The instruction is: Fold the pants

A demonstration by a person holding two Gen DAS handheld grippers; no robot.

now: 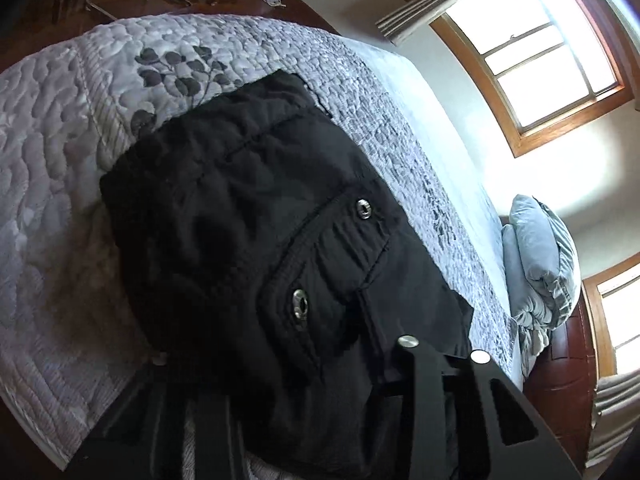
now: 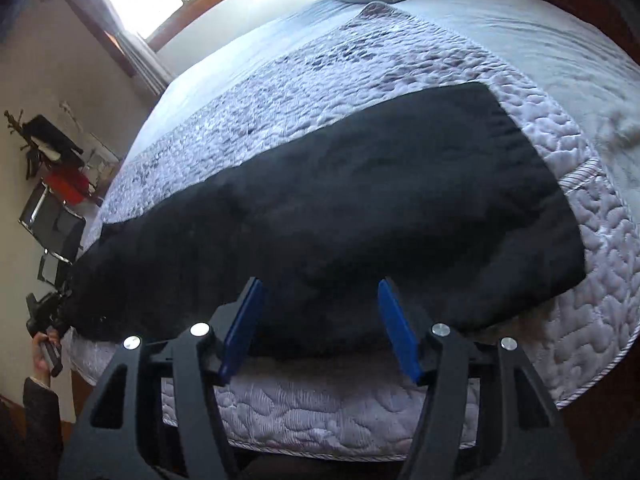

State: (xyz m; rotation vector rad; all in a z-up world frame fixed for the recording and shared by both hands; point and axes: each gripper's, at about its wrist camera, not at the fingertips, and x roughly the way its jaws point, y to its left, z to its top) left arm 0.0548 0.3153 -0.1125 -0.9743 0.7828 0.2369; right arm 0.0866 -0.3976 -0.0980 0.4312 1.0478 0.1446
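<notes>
A: Left wrist view first. Where are the pants?

B: The black pants lie on the quilted bed cover, the pocket flap with its 2 metal snaps facing up. Cloth drapes over the left gripper and hides its fingertips, so I cannot tell how its jaws stand. A grey pillow sits at the far end of the bed, and a window is beyond it.

A: And the right wrist view?

B: The pants stretch flat across the bed cover near its front edge. The right gripper has its jaws released, blue pads wide apart, tips at the near hem, clasping nothing. At far left a hand holds the left gripper at the pants' end.
</notes>
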